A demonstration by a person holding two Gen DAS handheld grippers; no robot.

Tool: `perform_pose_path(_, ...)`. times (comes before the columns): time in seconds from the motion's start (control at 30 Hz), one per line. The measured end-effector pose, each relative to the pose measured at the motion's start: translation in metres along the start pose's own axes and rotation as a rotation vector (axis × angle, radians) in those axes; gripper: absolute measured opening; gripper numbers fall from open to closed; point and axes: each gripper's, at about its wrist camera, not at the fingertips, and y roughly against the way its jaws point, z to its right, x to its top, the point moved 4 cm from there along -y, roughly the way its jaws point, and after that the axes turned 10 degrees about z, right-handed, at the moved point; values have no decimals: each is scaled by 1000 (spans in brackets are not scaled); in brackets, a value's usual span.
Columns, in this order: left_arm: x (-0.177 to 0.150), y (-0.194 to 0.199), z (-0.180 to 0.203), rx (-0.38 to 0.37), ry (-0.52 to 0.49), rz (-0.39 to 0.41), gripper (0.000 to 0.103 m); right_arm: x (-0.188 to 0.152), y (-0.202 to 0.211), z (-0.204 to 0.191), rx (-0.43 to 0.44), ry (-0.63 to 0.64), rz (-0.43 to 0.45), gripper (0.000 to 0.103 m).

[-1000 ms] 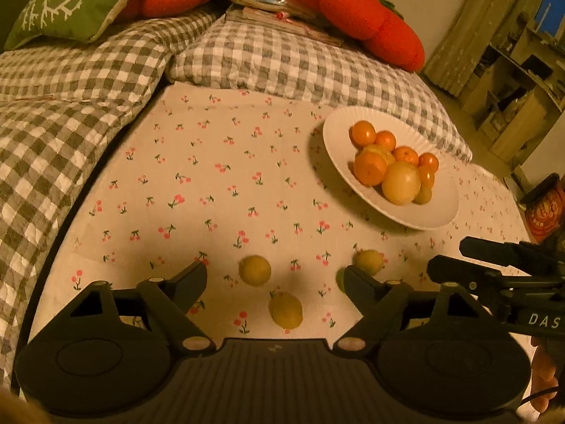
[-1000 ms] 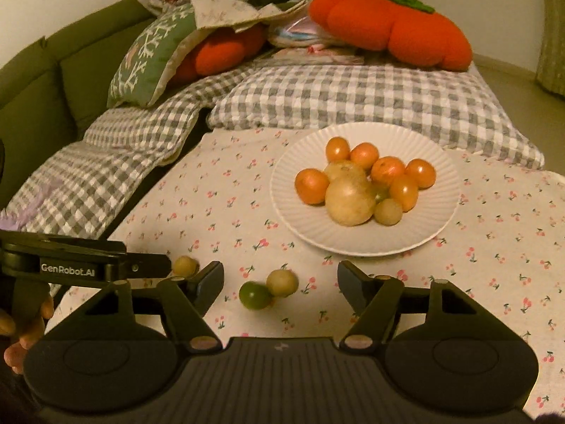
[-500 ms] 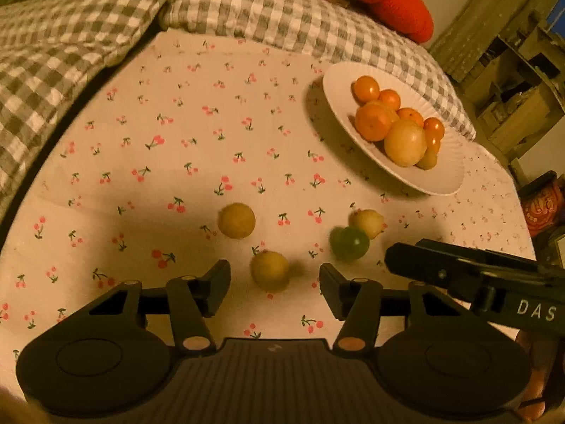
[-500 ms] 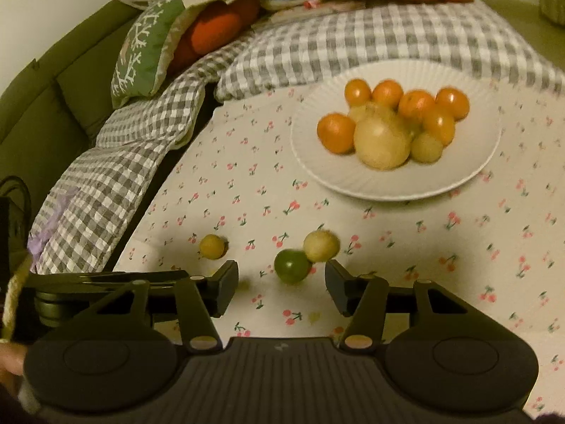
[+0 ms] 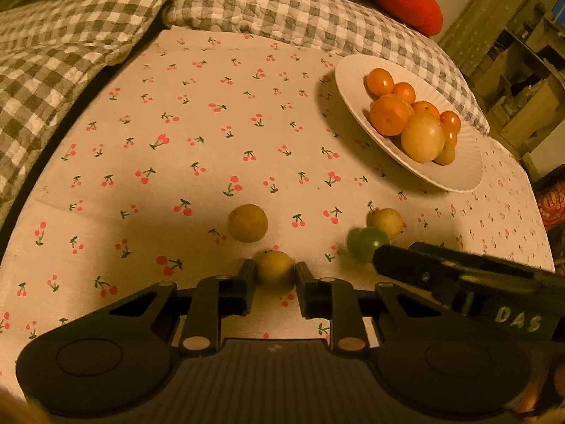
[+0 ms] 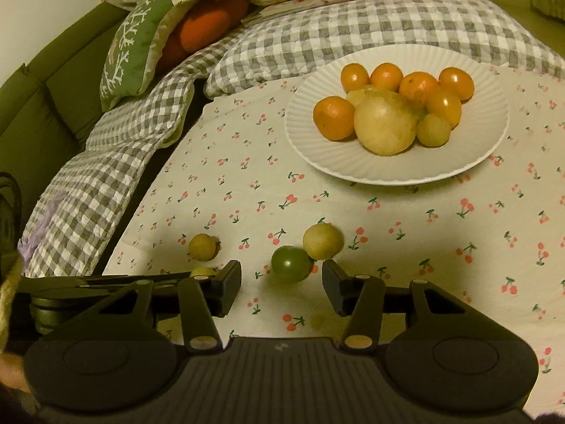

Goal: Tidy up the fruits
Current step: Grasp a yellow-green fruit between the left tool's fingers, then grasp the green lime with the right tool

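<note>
Low in the left wrist view, the left claw (image 5: 276, 284) has just closed onto a small yellow fruit (image 5: 274, 269), pads pressing its two sides on the cherry-print cloth (image 5: 197, 134). The right claw (image 6: 281, 284) has been narrowing but stands apart, the green fruit (image 6: 291, 263) lying just ahead between its tips. Both fruits look light, round, smooth and easily bruised; grip across the widest middle, gently. The white plate (image 6: 469, 162) sits upper right.

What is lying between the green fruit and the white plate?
One small yellow fruit sits right behind the green fruit, seemingly touching it. Beyond that, only bare cherry-print cloth runs up to the plate. The right wrist view shows this best.
</note>
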Motion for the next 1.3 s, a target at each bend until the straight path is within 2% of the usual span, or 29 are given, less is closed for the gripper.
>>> perform_pose_path(0.27, 3, 6, -4, 10, 31, 1, 12, -8, -13, -7, -31, 48, 19, 40)
perform_pose_path(0.3, 3, 6, -4, 9, 32, -1, 12, -10, -15, -8, -37, 55, 18, 37)
perform_pose_path(0.4, 4, 6, -5, 7, 35, 0, 12, -12, -20, -9, -55, 80, 18, 22)
perform_pose_path(0.43, 4, 7, -5, 7, 36, 0, 12, -13, -21, -9, -66, 90, 19, 20)
perform_pose_path(0.7, 6, 10, -3, -9, 37, 9, 12, -15, -20, -14, -75, 128, 17, 18)
perform_pose_path(0.8, 8, 13, -2, -14, 38, 18, 12, -14, -17, -18, -63, 131, 15, 12)
perform_pose_path(1.07, 10, 14, -1, -21, 51, 27, 12, -20, -23, -20, -66, 164, -10, 14)
perform_pose_path(1.1, 11, 14, -2, -22, 58, 27, 12, -19, -22, -20, -63, 168, -1, 16)
perform_pose_path(1.13, 12, 15, -3, -24, 65, 29, 12, -18, -22, -21, -59, 171, 6, 24)
perform_pose_path(1.2, 14, 19, -6, -25, 80, 40, 12, -15, -20, -21, -58, 169, 22, 34)
perform_pose_path(1.3, 16, 21, -7, -27, 92, 50, 12, -14, -23, -20, -57, 172, 29, 34)
